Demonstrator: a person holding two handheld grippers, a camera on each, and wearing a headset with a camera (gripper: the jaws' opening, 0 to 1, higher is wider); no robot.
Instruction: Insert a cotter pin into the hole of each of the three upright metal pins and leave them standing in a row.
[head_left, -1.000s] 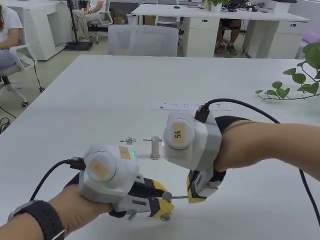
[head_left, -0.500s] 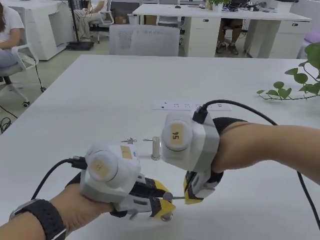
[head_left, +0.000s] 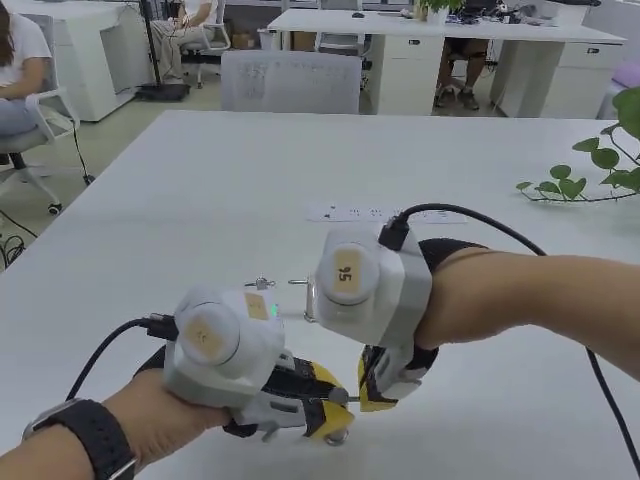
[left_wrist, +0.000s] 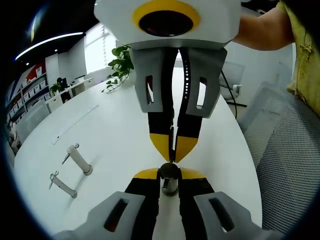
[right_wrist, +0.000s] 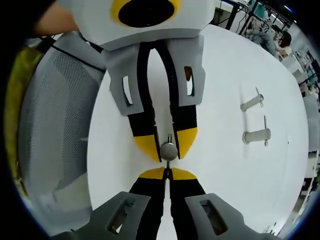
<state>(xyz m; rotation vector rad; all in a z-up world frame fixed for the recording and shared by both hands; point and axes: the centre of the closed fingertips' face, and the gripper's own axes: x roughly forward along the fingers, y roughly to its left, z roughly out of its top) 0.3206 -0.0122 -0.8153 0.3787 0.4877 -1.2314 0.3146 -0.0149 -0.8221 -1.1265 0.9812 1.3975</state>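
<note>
**Cotter pin lined up at the last metal pin**

The third metal pin (left_wrist: 170, 184) is held upright, seemingly with its base on the tabletop (head_left: 200, 200). It is clamped near its head by the left gripper (left_wrist: 170, 175), whose jaws are drawn in tight around it. A cotter pin (left_wrist: 172, 152) is pinched in the fully closed jaws of the right gripper (right_wrist: 167, 173) and aimed at that head. Whether the tip is touching cannot be told. Two other metal pins (left_wrist: 80, 160) (left_wrist: 62, 185), each with a cotter pin fitted, are seen well apart from the held pin, beyond it. A straight, gentle push in line with the hole is called for, with the held pin braced against turning, so the thin legs are not bent.
</note>
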